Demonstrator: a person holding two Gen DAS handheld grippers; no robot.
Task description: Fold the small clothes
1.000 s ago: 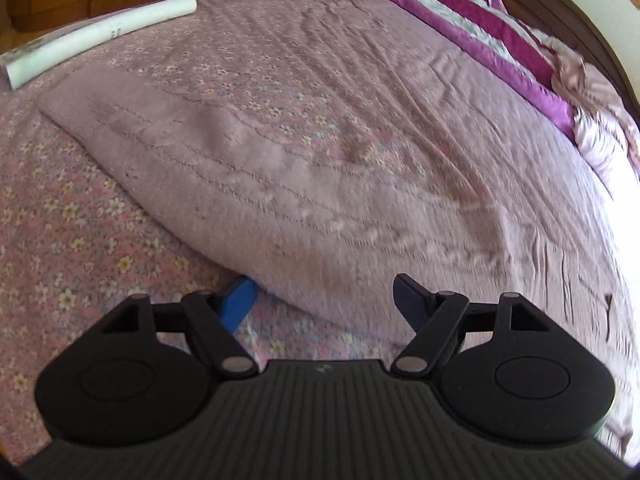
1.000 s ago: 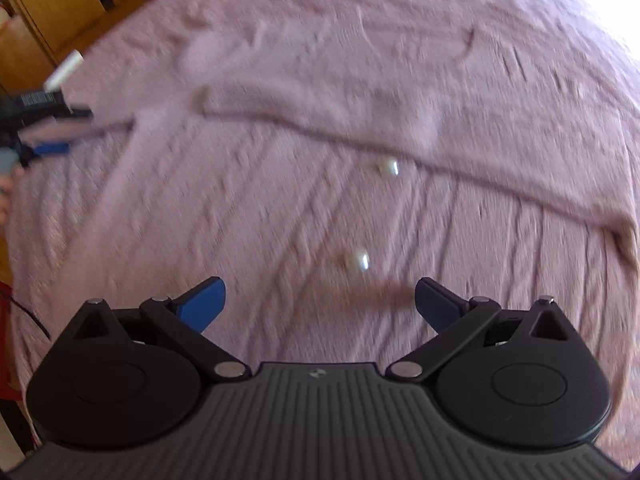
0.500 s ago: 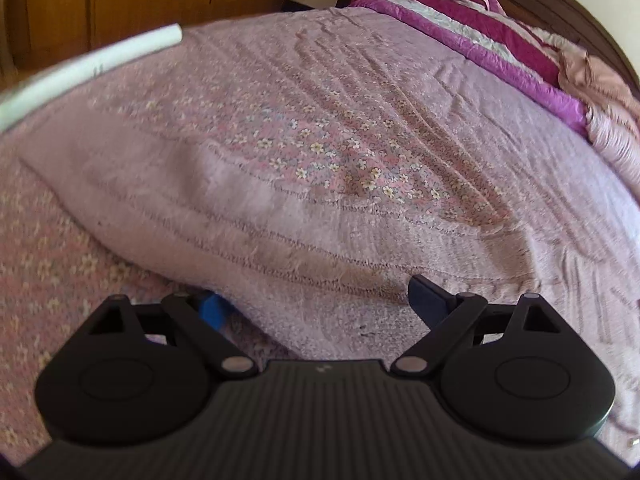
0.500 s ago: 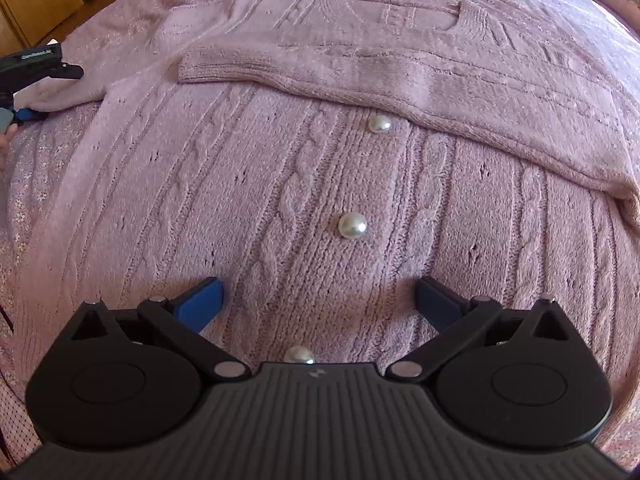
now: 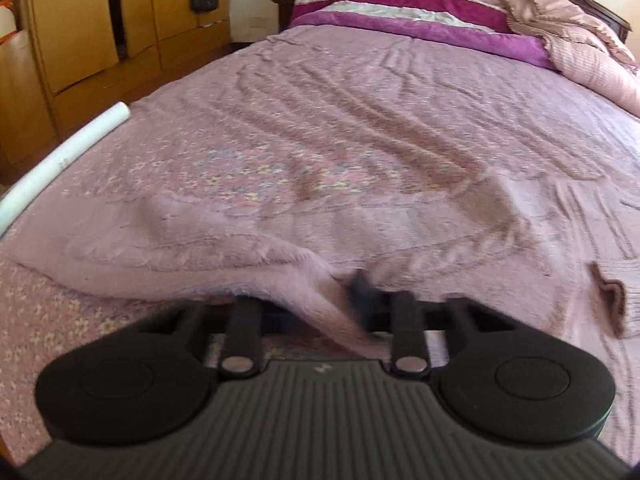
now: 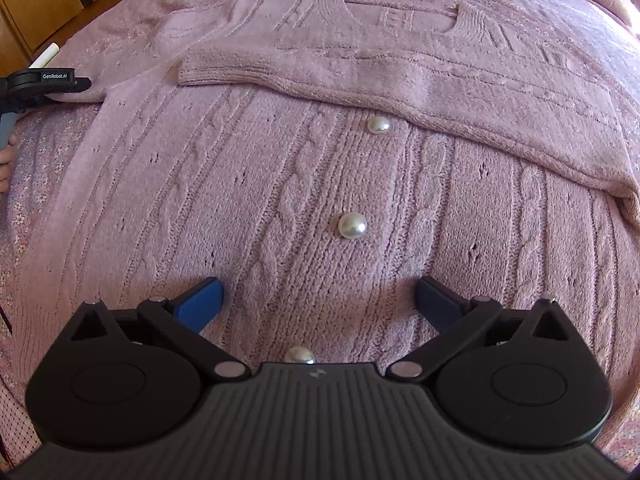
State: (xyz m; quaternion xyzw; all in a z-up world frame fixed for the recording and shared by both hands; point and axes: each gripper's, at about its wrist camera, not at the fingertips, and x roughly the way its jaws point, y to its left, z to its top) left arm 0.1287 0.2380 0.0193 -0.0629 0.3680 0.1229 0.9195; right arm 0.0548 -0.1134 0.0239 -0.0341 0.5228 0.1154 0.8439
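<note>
A pink cable-knit cardigan (image 6: pixel 280 184) with pearl buttons (image 6: pixel 353 225) lies flat on the bed. One sleeve (image 6: pixel 400 76) is folded across its chest. My right gripper (image 6: pixel 320 300) is open and empty, low over the cardigan's front near the buttons. My left gripper (image 5: pixel 344 300) is shut on the other sleeve (image 5: pixel 200 248) at the cardigan's left edge, with knit bunched between the fingers. It also shows in the right wrist view (image 6: pixel 40 84) at the far left, on the sleeve.
The bed has a pink floral cover (image 5: pixel 360 100). A white tube (image 5: pixel 60 156) lies at its left edge. A purple and white quilt (image 5: pixel 420 12) and pillows lie at the head. Wooden cabinets (image 5: pixel 80 20) stand beyond the left side.
My left gripper has closed on the sleeve edge and tipped up toward the head of the bed. My right gripper has settled lower over the buttons and stays open.
</note>
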